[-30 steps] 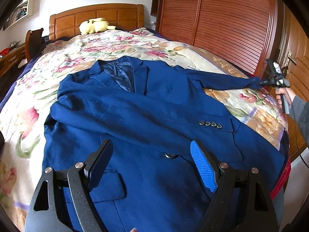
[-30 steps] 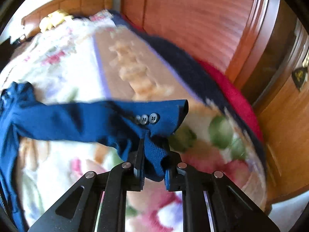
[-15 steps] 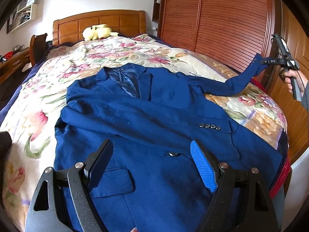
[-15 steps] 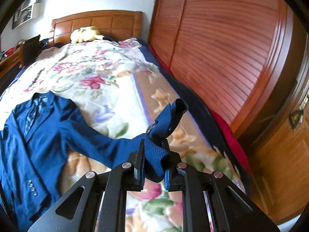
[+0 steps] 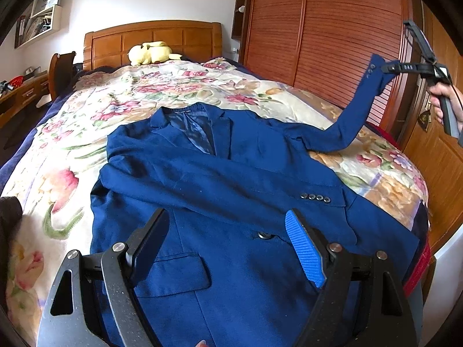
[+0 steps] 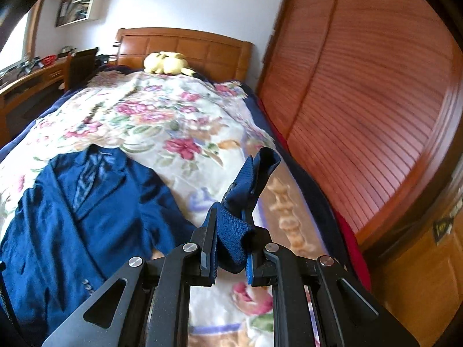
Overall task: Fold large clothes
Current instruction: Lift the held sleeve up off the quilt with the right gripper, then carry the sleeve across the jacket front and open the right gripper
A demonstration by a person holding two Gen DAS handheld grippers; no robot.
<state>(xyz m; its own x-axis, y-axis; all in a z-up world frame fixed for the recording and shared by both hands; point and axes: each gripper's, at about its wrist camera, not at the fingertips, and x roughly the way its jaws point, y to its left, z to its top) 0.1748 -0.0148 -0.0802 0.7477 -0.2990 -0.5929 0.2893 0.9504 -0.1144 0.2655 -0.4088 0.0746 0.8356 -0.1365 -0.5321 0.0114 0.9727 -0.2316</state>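
On the bed (image 5: 385, 170), over a flowered blanket (image 5: 162, 92), a blue jacket (image 5: 220, 202) lies face up with its collar toward the wooden headboard (image 5: 153, 40). From the left wrist view, one sleeve is folded across the chest, its four cuff buttons (image 5: 315, 197) showing, and the left hand-held gripper (image 5: 228, 248) hangs over the lower front with its jaws wide apart and nothing between them; the blue pad (image 5: 303, 248) faces the black one across the gap. This view alone shows the front button, the pocket flap and the whole run of the other sleeve (image 5: 347, 124), which rises off the blanket toward the wardrobe (image 5: 332, 37). At its top the right hand-held gripper (image 5: 386, 68) pinches the cuff, and a person's hand (image 5: 442, 98) grips the handle in front of a wooden door.

The right wrist view gives the grip up close: the right hand-held gripper (image 6: 230, 243) is clamped on the sleeve (image 6: 246, 199), cloth bunched between the two pads and the cuff end standing up beyond them. Seen from here the jacket (image 6: 72, 219) lies lower left on the flowered blanket (image 6: 162, 121), well apart from the yellow soft toy (image 6: 166, 63) by the headboard (image 6: 185, 46). Only this view shows the bed's right edge, where a dark border and a red strip run along the wardrobe (image 6: 361, 101). A desk and chair stand far left in both views.
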